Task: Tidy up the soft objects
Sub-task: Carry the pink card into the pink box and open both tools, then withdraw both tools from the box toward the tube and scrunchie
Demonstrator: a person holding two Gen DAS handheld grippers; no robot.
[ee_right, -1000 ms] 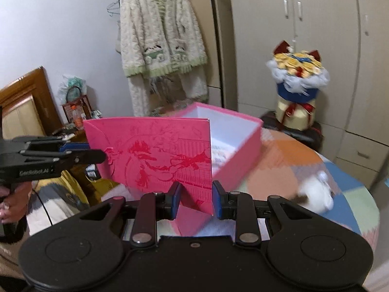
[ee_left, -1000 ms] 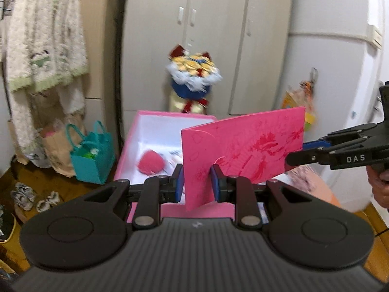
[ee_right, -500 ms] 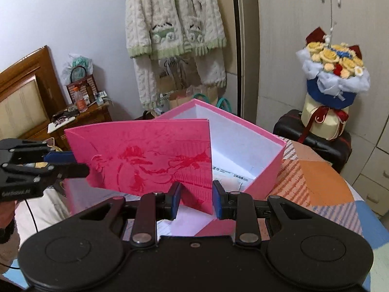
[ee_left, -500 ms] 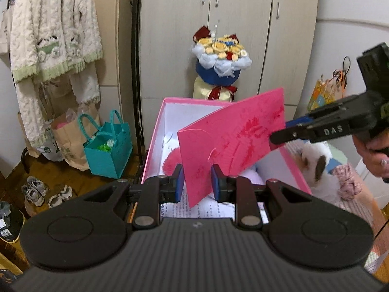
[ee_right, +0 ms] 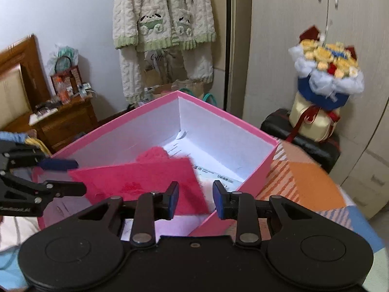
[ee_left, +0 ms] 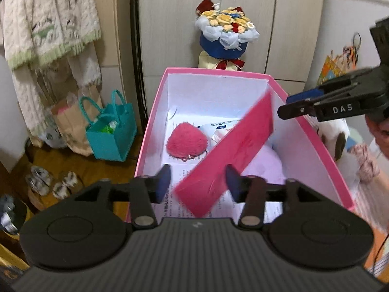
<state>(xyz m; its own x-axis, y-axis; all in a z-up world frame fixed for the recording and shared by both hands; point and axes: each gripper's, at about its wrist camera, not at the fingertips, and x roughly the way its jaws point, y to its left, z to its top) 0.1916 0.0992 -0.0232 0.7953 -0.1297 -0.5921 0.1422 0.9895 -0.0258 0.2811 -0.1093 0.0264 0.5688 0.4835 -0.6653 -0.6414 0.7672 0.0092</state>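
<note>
Each black claw [ee_left: 197, 182] has blue pads [ee_left: 163, 182], silver screws, round discs; one [ee_right: 195, 199] says DAS.

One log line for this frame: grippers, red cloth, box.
left gripper: open, just opened | right gripper: open, just opened | red cloth: released, in pink box

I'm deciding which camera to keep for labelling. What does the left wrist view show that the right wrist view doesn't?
Only the left wrist view shows the teal tote bag and shoes on the floor, a white plush toy outside the box, and the lilac soft item inside it.

Only the right wrist view shows the wooden bedside cabinet and the patchwork cover under the box.

Both show the pink box, the red card dropping in, the fluffy red pouch, the bouquet, the cream cardigan, and both claws open.
</note>
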